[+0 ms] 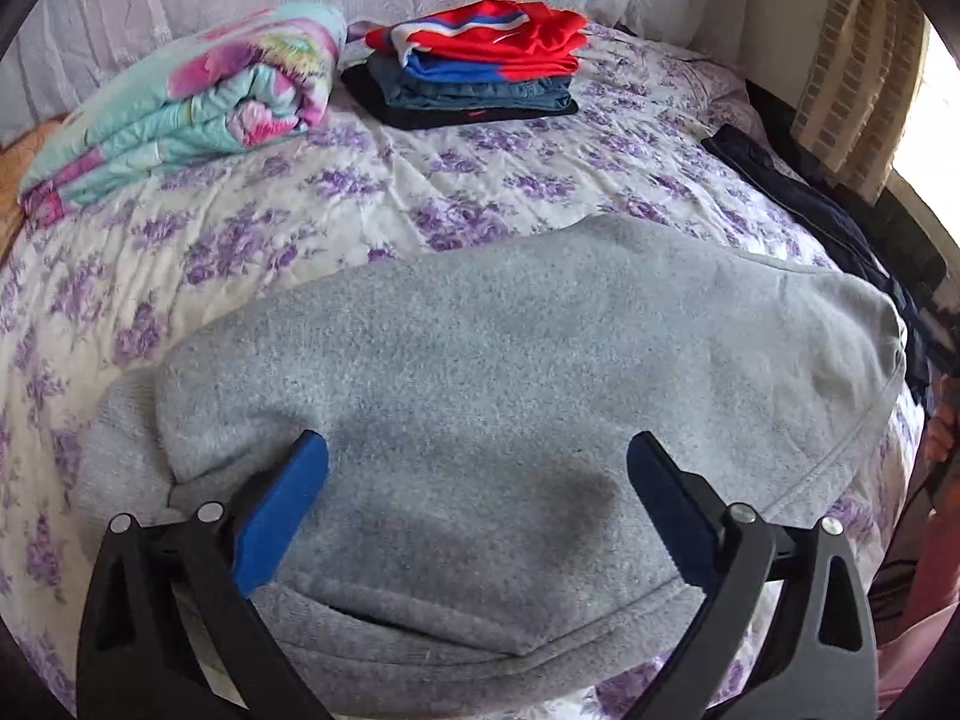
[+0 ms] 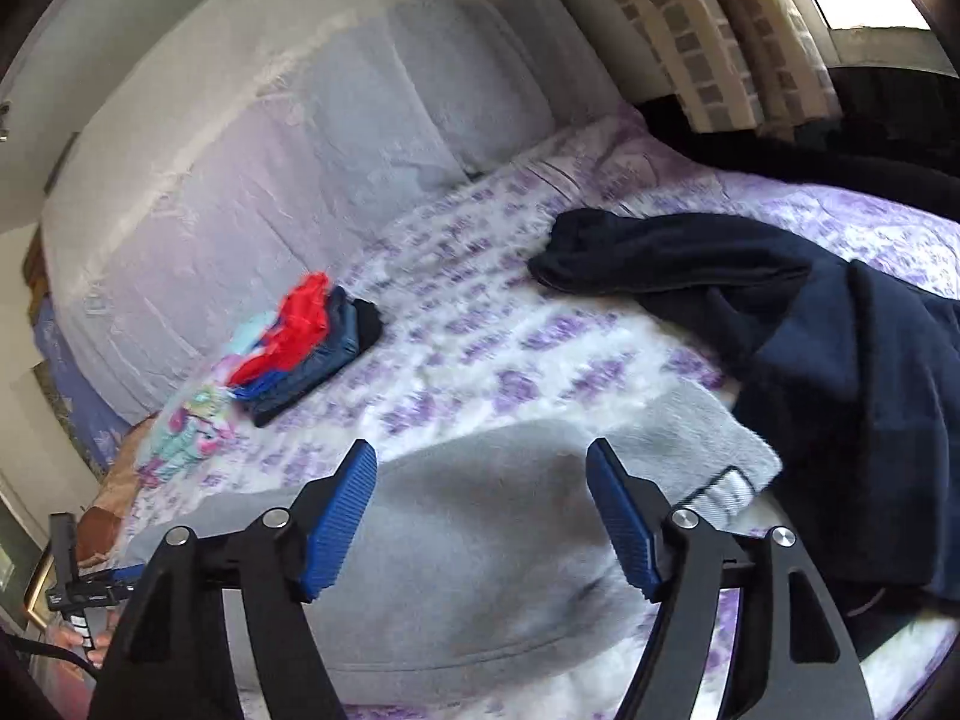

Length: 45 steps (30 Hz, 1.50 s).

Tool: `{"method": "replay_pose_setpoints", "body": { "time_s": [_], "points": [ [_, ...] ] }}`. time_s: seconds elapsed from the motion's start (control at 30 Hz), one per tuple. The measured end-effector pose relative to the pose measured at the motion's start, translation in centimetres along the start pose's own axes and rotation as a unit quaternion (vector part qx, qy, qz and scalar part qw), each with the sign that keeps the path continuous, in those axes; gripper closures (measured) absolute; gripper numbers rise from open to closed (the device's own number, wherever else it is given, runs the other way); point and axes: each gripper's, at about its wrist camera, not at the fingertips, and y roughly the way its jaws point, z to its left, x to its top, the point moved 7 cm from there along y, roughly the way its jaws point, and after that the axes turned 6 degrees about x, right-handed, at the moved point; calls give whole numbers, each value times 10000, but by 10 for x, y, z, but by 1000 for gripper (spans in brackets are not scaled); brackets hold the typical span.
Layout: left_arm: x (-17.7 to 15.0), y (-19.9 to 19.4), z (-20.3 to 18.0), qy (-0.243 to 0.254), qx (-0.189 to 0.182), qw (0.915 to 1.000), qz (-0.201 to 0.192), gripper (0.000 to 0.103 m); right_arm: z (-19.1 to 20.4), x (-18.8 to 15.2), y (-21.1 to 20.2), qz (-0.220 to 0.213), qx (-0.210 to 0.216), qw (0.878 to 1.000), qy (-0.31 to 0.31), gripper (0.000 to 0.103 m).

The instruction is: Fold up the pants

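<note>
While the floral bedspread (image 1: 372, 192) is mostly covered up front by the grey pants (image 1: 510, 372), folded and lying flat, both grippers are held wide open over them: left gripper (image 1: 477, 456), right gripper (image 2: 480, 462), nothing gripped. Dark clothes (image 2: 810, 360) are heaped just right; a folded stack (image 1: 480, 66) sits further back.
</note>
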Motion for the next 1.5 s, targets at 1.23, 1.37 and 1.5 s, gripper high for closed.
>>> {"method": "replay_pose_setpoints", "body": {
  "time_s": [1.23, 1.37, 1.5],
  "points": [
    [-1, 17, -3, 149, 1028, 9940, -352, 4, -18, -2, -25, -259, 298, 9948, 937, 22],
    [-2, 17, -4, 174, 1052, 9936, -379, 4, -33, -20, -27, 33, 160, 9891, 1462, 21],
    [-1, 14, -4, 119, 1073, 9934, -398, 4, -51, -37, -20, 274, -30, 9802, 1963, 22]
  ]
}}
